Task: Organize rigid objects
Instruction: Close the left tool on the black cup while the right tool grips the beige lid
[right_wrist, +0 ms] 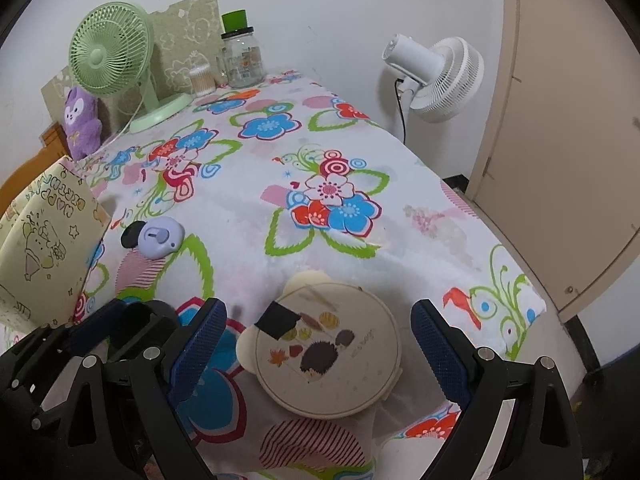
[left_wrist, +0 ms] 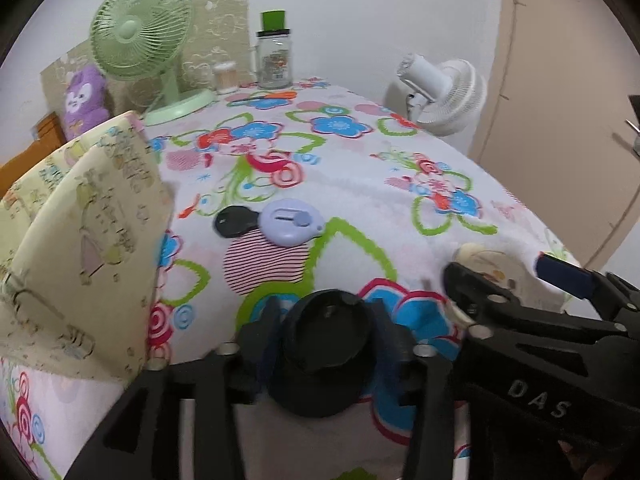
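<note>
Between my left gripper (left_wrist: pixel 324 344) fingers sits a black round cap-like object (left_wrist: pixel 326 344), resting on the floral tablecloth (left_wrist: pixel 360 184); the jaws stand slightly parted around it, can't tell if the pads still press on it. My right gripper (right_wrist: pixel 318 332) is wide apart, holding nothing, blue pads either side of a cream round tin lid with a hedgehog print (right_wrist: pixel 332 356), not touching it. A small black square piece (right_wrist: pixel 278 320) lies on the lid's upper left. To the left stands a pale yellow printed gift bag (left_wrist: pixel 92 240), upright at the table edge. Mid-table: a lilac round gadget with a slider (left_wrist: pixel 290 222), touching and partly over a black oval item (left_wrist: pixel 232 220). Further back: green desk fan (left_wrist: pixel 140 36), purple plush toy (left_wrist: pixel 84 96), cotton swab tub (left_wrist: pixel 225 76), clear jar with black lid and green cap on top (left_wrist: pixel 274 56). White fan (right_wrist: pixel 436 76) stands off the table's right, by the wall.
</note>
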`<state>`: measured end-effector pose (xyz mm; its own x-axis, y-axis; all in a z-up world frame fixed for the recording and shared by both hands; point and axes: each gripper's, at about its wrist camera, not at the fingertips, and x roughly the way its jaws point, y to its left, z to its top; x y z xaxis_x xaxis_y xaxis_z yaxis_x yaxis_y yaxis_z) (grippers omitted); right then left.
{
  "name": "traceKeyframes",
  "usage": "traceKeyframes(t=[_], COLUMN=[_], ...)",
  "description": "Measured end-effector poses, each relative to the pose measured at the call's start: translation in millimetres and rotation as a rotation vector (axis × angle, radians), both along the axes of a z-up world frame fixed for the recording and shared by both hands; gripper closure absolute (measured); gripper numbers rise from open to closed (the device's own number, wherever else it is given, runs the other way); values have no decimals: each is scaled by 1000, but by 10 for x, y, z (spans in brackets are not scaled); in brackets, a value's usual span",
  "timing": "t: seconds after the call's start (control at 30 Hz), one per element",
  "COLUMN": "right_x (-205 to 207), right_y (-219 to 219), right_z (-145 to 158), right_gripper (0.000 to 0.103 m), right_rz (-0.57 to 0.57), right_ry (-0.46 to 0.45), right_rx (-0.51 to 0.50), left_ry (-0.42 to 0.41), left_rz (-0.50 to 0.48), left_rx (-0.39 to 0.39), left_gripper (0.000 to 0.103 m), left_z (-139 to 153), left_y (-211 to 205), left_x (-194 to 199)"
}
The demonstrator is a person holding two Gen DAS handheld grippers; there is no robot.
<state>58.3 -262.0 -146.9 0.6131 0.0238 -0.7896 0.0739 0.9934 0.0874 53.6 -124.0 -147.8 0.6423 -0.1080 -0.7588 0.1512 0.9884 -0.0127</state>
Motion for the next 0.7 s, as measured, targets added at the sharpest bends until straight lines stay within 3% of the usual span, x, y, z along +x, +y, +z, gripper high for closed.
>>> traceKeyframes(t=[0.03, 0.2, 0.23, 0.27, 0.3, 0.33, 0.4, 0.47, 0.5, 0.6, 0.7], right_x=[-4, -1, 5, 4, 6, 5, -3, -6, -2, 13, 21], right_y=[-5, -20, -22, -6, 26, 65, 79, 82, 86, 103, 104], right_z=[-6, -52, -67, -72, -80, -94, -105, -104, -103, -97, -95], right_gripper=[8, 8, 8, 7, 7, 6, 6, 8, 17, 18, 18], right_rz=[-5, -22, -27, -24, -15, -8, -24, -34, -27, -22, -24], right_ry=[5, 38, 50, 51, 56, 54, 47, 41, 37, 38, 36], right_rx=[-1, 23, 27, 16, -11, -48, -56, -56, -54, -67, -60], left_ry=[1, -12, -11, 9, 34, 5, -3, 27, 27, 28, 23], left_rz=[22, 31, 30, 20, 7, -4, -3, 5, -1, -28, -63], left_rx=[-1, -2, -1, -9, -8, 20, 38, -2, 1, -6, -11], left_gripper=[34, 26, 20, 12, 10, 9, 10, 10, 10, 20, 37], left_z=[-11, -24, -31, -57, -94, -89, -93, -114, -116, -97, -69], left_y=[31, 67, 72, 74, 61, 30, 8, 54, 52, 25, -28], left_x=[-1, -33, -42, -40, -28, -57, -59, -11, -2, -12, -29])
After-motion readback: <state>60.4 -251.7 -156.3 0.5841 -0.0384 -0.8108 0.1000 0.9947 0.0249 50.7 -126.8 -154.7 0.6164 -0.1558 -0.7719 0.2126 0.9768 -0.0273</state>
